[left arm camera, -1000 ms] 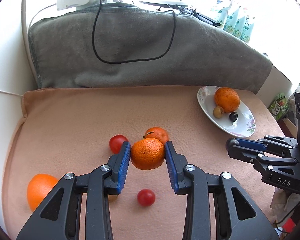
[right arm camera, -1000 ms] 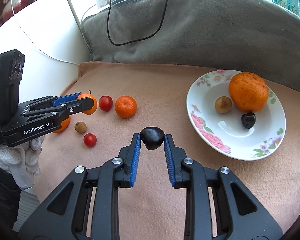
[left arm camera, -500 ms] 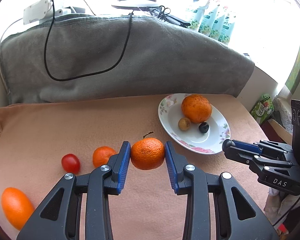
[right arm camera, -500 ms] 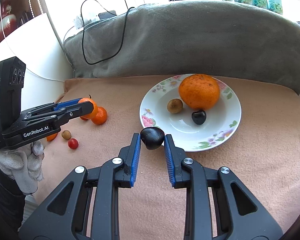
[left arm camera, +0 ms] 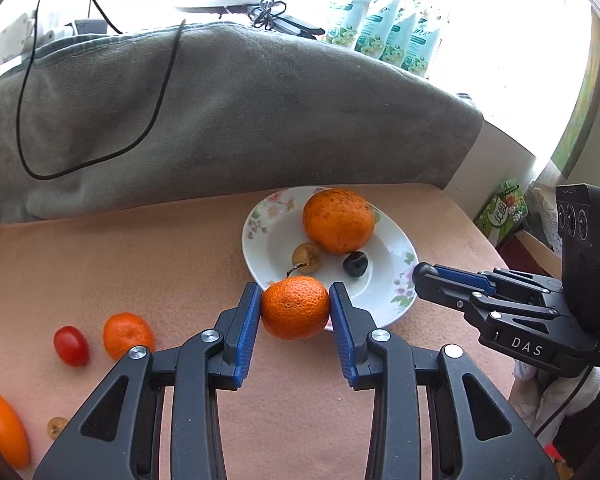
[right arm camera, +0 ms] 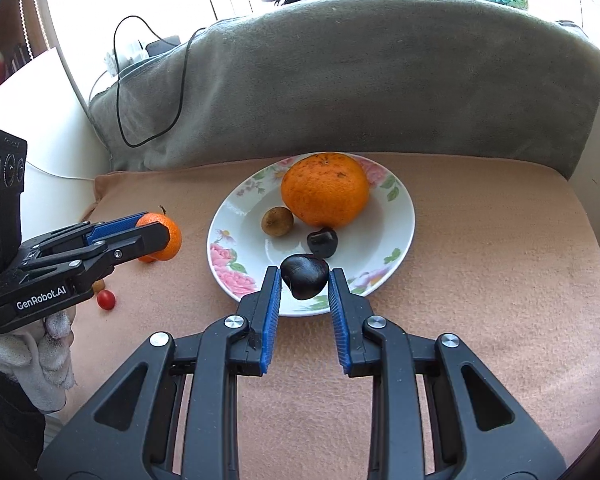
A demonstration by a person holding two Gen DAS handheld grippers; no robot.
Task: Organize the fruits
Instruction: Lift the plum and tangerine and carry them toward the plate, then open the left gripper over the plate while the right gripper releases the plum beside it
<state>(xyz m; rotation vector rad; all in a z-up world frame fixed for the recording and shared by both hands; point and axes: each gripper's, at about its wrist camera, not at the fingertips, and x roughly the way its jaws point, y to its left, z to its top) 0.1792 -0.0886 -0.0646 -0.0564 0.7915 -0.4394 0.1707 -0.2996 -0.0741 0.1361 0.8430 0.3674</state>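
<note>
My left gripper (left arm camera: 295,307) is shut on a small stemmed mandarin (left arm camera: 295,307) and holds it at the near rim of the floral plate (left arm camera: 260,220). It also shows in the right wrist view (right arm camera: 156,236). My right gripper (right arm camera: 305,282) is shut on a dark chestnut-like fruit (right arm camera: 305,276) above the plate's near rim (right arm camera: 220,236). On the plate lie a big orange (right arm camera: 325,189), a brown longan (right arm camera: 277,221) and a dark fruit (right arm camera: 322,242). Left on the cloth are a mandarin (left arm camera: 127,335), a cherry tomato (left arm camera: 71,345), an orange fruit (left arm camera: 2,426) and a small brown fruit (left arm camera: 56,427).
A peach cloth (left arm camera: 100,248) covers the table. A grey blanket mound (left arm camera: 220,120) with a black cable (left arm camera: 24,128) rises behind it. Green packets (left arm camera: 384,36) stand on the sill. The table drops off at the right edge (left arm camera: 496,240).
Both grippers have moved with their fruits toward the plate. The mandarin now hangs at the plate's near rim and the dark fruit over the plate's near edge.
</note>
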